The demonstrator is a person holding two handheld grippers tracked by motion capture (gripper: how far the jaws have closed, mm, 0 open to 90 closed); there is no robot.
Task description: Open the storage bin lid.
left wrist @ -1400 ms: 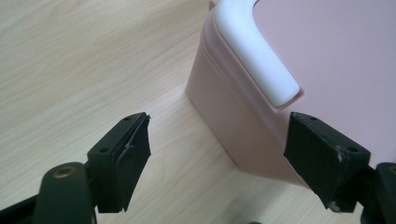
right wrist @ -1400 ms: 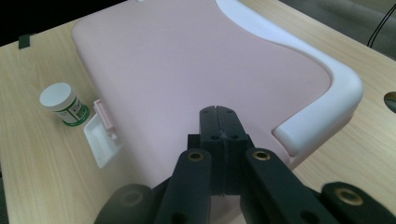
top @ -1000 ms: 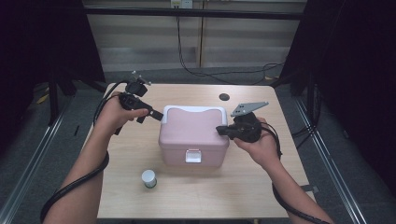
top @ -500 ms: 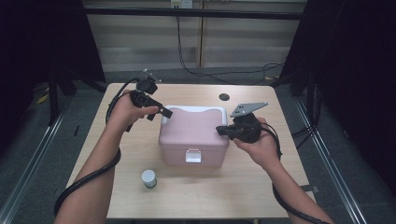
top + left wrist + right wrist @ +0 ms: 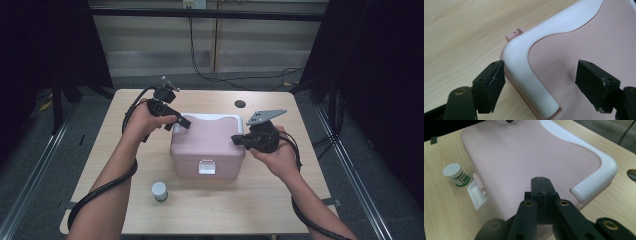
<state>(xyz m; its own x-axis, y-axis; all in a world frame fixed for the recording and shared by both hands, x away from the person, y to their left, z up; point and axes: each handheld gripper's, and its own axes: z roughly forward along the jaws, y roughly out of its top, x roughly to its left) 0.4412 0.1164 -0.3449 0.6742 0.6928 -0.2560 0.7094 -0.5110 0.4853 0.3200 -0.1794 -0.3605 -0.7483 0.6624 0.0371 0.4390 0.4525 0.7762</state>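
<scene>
- small white-capped jar [image 5: 159, 190] sits nearest on the wooden table [image 5: 260, 200], untouched
- pink plastic box with white handle [image 5: 207, 145] mid-table, latch flap open
- right gripper [image 5: 239, 140] jaws closed, empty, pressing the lid's right edge
- left gripper [image 5: 184, 123] has moved over the far-left corner, jaws wide, straddling the handle; likely a grab next

Pink box [image 5: 207, 150], white handle [image 5: 524, 60]; white-capped, green-labelled jar [image 5: 456, 175].
</scene>
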